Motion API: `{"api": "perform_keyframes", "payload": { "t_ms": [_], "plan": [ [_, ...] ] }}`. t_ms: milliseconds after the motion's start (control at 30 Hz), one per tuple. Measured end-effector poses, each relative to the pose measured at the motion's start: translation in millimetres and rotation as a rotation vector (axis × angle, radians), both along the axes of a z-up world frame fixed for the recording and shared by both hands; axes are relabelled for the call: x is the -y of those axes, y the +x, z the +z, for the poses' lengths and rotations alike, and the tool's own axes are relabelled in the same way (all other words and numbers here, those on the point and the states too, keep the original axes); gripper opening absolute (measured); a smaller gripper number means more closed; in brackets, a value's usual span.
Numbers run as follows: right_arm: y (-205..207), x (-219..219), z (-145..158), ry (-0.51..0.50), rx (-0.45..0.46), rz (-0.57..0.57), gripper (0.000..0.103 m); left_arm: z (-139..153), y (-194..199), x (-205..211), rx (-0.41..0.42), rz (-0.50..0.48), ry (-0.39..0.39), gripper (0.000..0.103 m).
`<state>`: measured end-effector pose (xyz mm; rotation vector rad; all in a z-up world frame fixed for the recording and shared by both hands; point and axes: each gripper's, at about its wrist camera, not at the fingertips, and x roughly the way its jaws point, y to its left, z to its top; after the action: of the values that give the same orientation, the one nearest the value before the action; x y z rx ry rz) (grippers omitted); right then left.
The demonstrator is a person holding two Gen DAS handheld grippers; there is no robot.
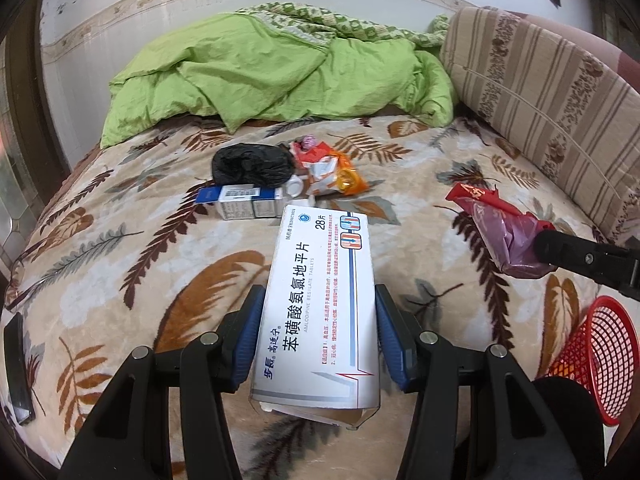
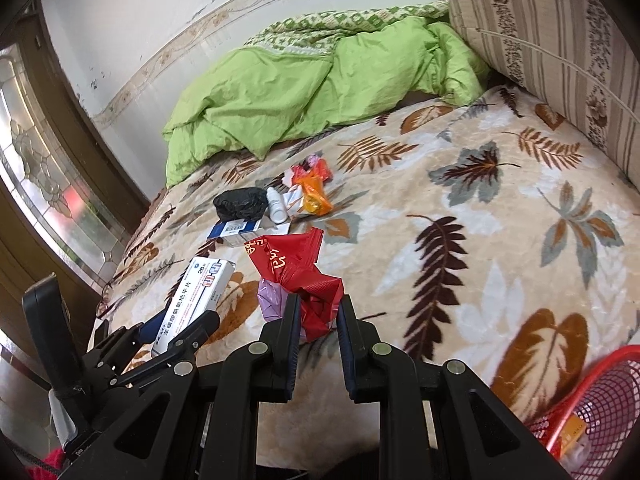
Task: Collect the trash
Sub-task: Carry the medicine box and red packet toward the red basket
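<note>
Tablet box: your left claw [image 1: 320, 332] is clamped on the white tablet box [image 1: 320, 300], blue pads pressed to its long sides, holding it above the bed.
Wrappers: your right claw [image 2: 318, 316] is pinched nearly closed on a crumpled red wrapper [image 2: 304, 276] with a pale purple bag [image 2: 269, 298] bunched against it, also lifted off the bed.
Basket: the red mesh basket [image 2: 600, 404] sits at the near right edge of the bed, just right of your right claw; something orange-yellow already lies inside it.
Left on the bed: further up the leaf-print blanket [image 2: 460, 248] a small heap waits: a black bag [image 2: 240, 202], a blue-and-white carton [image 2: 236, 228], a white bottle [image 2: 277, 206] and orange and red wrappers [image 2: 312, 192].
Progress: I judge you partway through. Two loads are in hand but not dropped, and the heap is untouched.
Hard to make out: the basket is cut off by the frame edge in both views, so you cannot tell how full it is. The dark flat object [image 1: 16, 364] at the bed's left edge is unclear, as is the tablet box's torn near end.
</note>
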<state>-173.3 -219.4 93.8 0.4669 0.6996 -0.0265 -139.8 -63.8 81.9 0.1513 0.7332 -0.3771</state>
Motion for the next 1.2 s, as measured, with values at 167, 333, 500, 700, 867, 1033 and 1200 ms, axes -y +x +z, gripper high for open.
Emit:
{"api": "perform_keyframes", "payload": {
  "t_ms": [167,333,500,700,867,1033,1200],
  "plan": [
    [-12,10,1,0.009,-0.003,-0.019,0.019,4,-8,13,0.006,-0.032,0.004,0.052],
    [-21,20,1,0.022,-0.001,-0.037,0.019,6,-12,23,0.004,-0.057,0.009,0.052],
    [-30,29,2,0.033,0.000,-0.054,0.019,6,-17,35,0.003,-0.088,0.020,0.052],
    [-41,44,1,0.047,-0.002,-0.093,0.019,8,-23,47,0.005,-0.121,0.022,0.052],
    [-53,61,-3,0.059,-0.011,-0.135,0.019,10,-28,59,0.003,-0.150,0.022,0.052],
    [-65,72,-5,0.068,-0.018,-0.172,0.019,10,-32,69,0.000,-0.174,0.025,0.052],
    [-77,83,-6,0.071,-0.022,-0.206,0.019,12,-37,80,0.005,-0.205,0.030,0.052]
  ]
}}
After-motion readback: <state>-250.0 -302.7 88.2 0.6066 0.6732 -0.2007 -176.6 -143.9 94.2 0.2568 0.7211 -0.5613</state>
